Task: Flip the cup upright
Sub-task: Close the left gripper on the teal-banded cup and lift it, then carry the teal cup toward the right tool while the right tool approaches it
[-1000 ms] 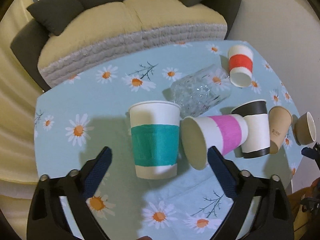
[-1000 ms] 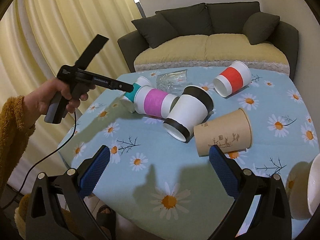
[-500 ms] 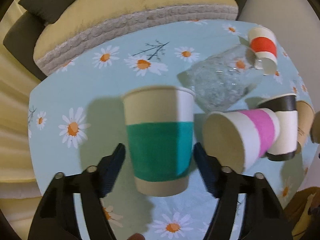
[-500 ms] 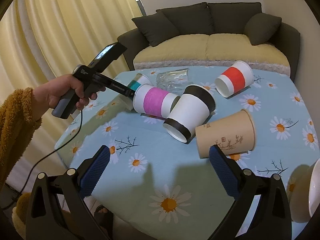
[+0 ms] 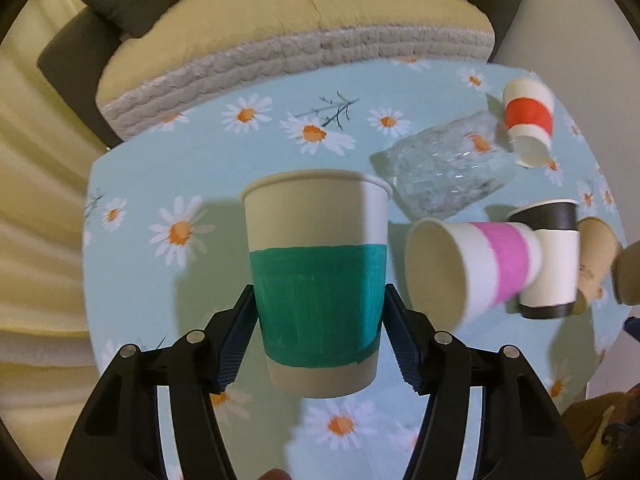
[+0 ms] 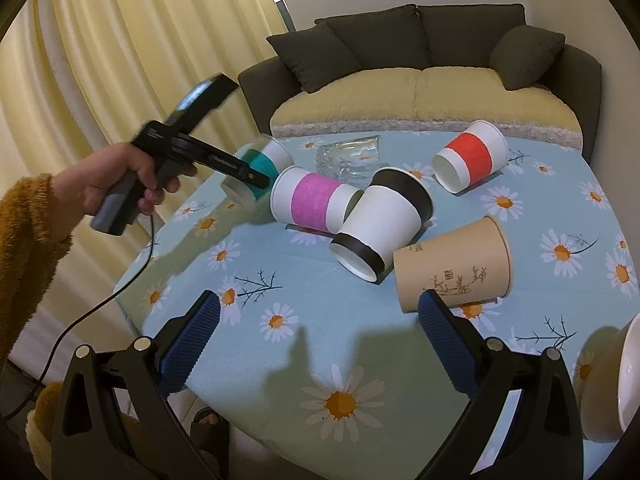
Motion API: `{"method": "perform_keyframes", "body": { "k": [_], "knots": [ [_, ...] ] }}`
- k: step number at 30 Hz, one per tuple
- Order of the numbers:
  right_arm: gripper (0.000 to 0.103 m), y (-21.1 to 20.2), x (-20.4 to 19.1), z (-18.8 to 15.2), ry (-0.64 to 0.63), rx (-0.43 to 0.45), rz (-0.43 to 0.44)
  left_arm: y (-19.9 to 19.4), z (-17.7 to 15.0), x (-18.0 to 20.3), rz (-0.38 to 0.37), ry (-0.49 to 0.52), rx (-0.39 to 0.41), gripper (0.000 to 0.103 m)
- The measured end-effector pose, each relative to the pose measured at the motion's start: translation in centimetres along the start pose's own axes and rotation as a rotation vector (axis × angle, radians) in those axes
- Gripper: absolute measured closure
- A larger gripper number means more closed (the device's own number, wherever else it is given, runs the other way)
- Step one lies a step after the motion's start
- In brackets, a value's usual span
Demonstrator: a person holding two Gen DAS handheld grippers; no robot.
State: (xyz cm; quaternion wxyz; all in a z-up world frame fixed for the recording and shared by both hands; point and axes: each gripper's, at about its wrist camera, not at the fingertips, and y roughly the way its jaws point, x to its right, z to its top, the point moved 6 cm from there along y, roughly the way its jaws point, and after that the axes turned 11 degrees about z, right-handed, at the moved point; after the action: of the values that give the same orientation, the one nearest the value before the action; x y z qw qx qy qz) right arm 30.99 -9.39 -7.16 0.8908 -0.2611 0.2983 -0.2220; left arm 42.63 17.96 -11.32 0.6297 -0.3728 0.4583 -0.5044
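At the centre of the left wrist view, the left gripper [image 5: 318, 320] jaws clench the green-banded cup [image 5: 316, 280], lifted off the bench [image 5: 260, 92]. It should turn slowly and squeeze gently, I think, since paper walls crush. At lower frame, the right gripper [image 6: 320, 340] is released.

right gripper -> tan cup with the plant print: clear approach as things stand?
Probably yes. The right gripper is open, and the tan cup lies on its side just ahead of its right finger, with bare tablecloth between. The black-banded cup crowds the tan cup's base side.
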Motion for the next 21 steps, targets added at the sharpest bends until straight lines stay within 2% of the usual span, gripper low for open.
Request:
{"method": "perform_keyframes", "body": {
  "k": [5, 10, 15, 21],
  "knots": [
    [0.005, -0.6, -0.5, -0.4, -0.013, -0.002, -0.001, -4.2, -2.3, 0.5, -0.022, -0.073, 0.03, 0.043],
    [0.005, -1.6, -1.5, -1.0, 0.012, 0.003, 0.06, -7.6, -5.9, 2.8, -0.127, -0.152, 0.048, 0.043],
    [0.005, -2.7, -1.6, -1.6, 0.029, 0.002, 0.093, -8.4, -9.4, 6.1, -0.258, -0.246, 0.014, 0.043],
    [0.005, -3.5, -0.1, -2.5, 0.118, -0.025, 0.17, -7.5, -12.4, 10.4, -0.356, -0.294, -0.018, 0.043]
  ]
}}
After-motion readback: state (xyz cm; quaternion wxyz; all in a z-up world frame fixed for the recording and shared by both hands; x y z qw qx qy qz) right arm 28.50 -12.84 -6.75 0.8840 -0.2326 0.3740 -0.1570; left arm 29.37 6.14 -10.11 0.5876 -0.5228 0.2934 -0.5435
